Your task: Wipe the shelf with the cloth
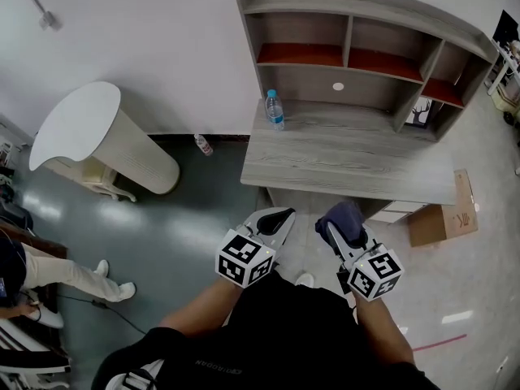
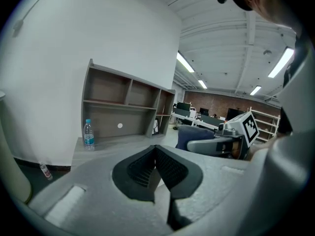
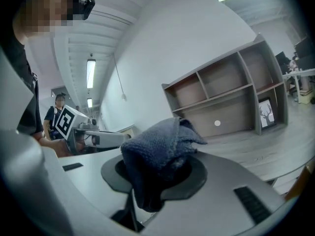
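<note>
Grey shelf (image 1: 357, 0) holds 1 picture (image 1: 420, 114); right gripper (image 1: 338, 232) clamps cloth (image 3: 160, 146).

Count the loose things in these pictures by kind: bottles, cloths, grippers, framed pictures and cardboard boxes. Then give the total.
Bottles: 2, the desk bottle and the floor bottle
Cloth: 1
Grippers: 2, the left gripper and the right gripper
Framed picture: 1
Cardboard box: 1
Total: 7
</note>
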Motion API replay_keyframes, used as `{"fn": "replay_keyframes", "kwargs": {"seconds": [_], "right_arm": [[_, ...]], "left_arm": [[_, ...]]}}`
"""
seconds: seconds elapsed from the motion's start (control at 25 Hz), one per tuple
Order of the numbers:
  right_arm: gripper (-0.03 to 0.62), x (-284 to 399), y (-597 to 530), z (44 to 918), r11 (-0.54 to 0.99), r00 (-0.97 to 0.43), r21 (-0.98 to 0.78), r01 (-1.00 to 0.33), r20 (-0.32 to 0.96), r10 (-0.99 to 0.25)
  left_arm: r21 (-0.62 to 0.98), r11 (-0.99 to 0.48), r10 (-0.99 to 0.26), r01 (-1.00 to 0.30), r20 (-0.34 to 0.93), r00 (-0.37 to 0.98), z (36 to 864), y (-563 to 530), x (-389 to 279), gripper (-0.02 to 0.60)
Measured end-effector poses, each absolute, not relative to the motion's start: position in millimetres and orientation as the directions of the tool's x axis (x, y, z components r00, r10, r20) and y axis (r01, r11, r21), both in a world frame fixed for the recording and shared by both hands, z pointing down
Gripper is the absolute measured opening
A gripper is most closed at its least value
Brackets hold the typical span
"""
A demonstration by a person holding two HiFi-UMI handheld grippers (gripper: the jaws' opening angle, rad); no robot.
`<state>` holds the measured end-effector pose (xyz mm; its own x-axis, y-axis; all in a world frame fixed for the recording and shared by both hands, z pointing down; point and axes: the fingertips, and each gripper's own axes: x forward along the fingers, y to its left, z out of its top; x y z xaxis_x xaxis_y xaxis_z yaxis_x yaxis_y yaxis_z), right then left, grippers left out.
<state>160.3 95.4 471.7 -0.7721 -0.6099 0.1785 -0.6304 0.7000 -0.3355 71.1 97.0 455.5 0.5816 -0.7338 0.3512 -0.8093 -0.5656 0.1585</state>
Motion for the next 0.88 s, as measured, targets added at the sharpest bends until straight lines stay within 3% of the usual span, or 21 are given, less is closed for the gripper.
{"fn": "replay_keyframes", "kwargs": {"seconds": [0.88], "right_arm": [[0.109, 99, -11, 472, 0.713, -0.776, -0.311, -0.628, 0.189, -0.602]], "left_arm": [[0.147, -0.542, -0.766, -0.827, 0.318, 0.558, 447, -19, 2, 0.009]]}}
